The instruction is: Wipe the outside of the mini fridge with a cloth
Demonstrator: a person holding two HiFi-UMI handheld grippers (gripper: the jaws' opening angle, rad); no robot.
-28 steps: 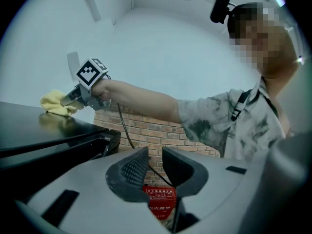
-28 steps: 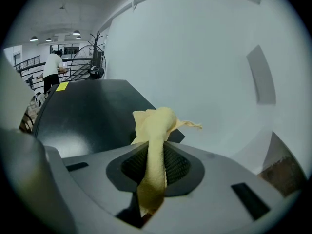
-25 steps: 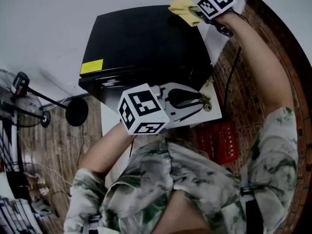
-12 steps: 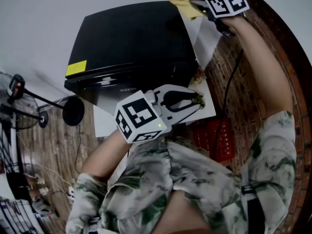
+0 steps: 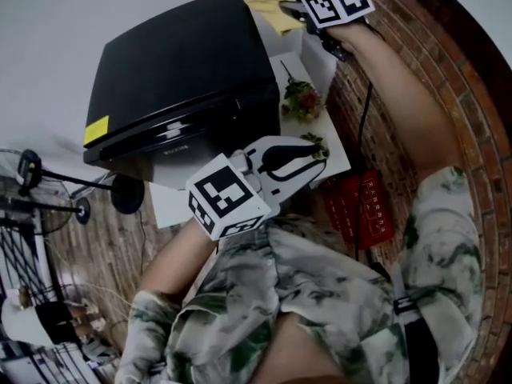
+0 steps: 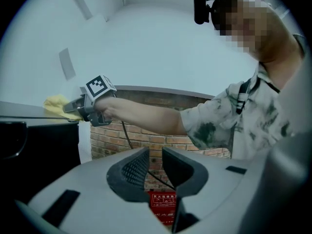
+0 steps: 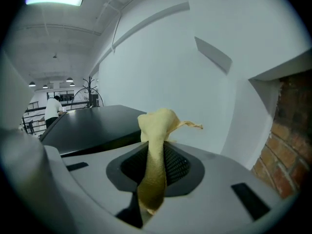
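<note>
The black mini fridge stands against a white wall, its flat top showing. A yellow cloth lies over the top's far right corner, with my right gripper shut on it. In the right gripper view the cloth hangs bunched between the jaws, with the fridge top beyond. My left gripper hovers near the fridge's front right corner, holding nothing. Its jaws stand a narrow gap apart. From there I see the fridge side, the cloth and the right gripper.
A white stand under the fridge carries a small flower bunch to its right. A red box lies on the brick floor. A fan on a black base stands left. A brick wall rises behind.
The head view has swung, so the fridge and both grippers sit further left in it. The cloth stays at the top's far right corner, still held by the right gripper.
</note>
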